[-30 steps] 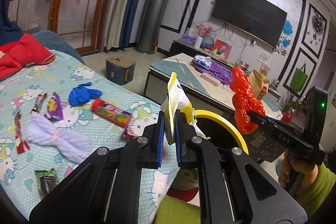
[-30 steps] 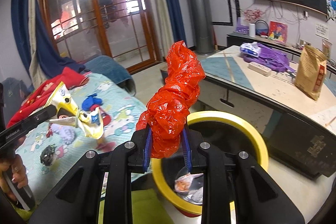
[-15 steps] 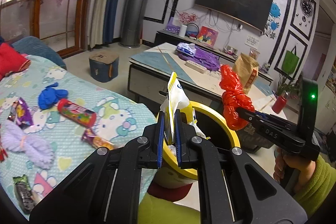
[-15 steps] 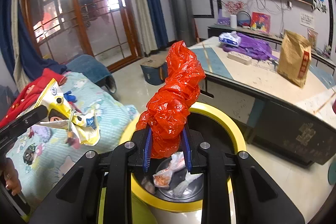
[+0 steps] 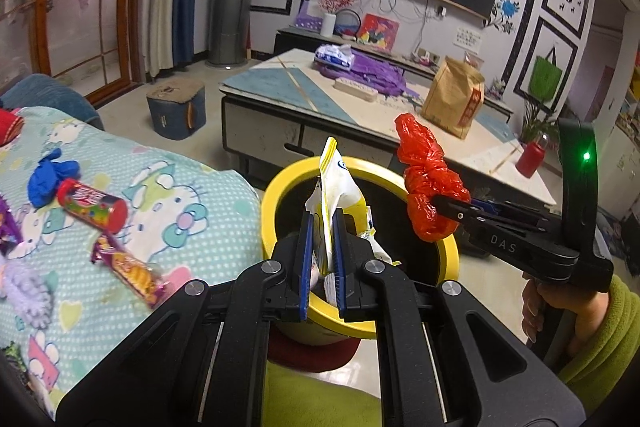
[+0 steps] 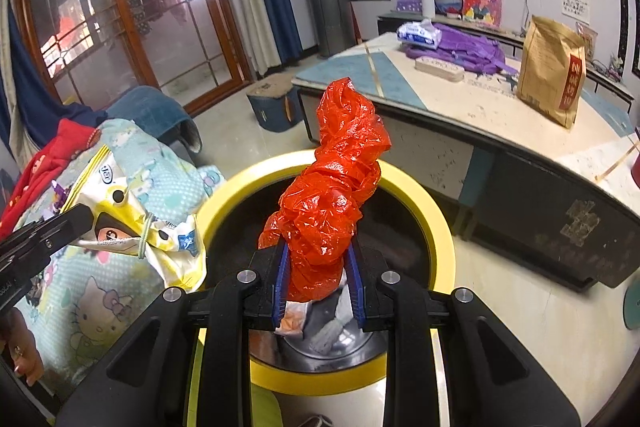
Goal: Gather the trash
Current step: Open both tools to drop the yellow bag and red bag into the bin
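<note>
My left gripper point(image 5: 322, 227) is shut on a white and yellow snack bag point(image 5: 335, 183) and holds it over the near rim of the yellow trash bin point(image 5: 280, 183). My right gripper point(image 6: 316, 267) is shut on a crumpled red plastic bag point(image 6: 332, 183) and holds it above the bin's open mouth point(image 6: 436, 223). The right gripper with the red bag point(image 5: 424, 183) also shows in the left wrist view, over the bin's right rim. The snack bag point(image 6: 132, 223) shows at the left in the right wrist view. Wrappers point(image 6: 294, 319) lie in the bin's bottom.
A bed with a Hello Kitty sheet point(image 5: 192, 195) lies left of the bin, with a red candy tube point(image 5: 92, 205), a blue glove point(image 5: 50, 175), an orange and purple wrapper point(image 5: 128, 269) and more wrappers. A low table point(image 5: 304, 95) stands behind the bin.
Both grippers have moved forward with their loads and now hang over the bin. The bin looks closer and larger in both views.
</note>
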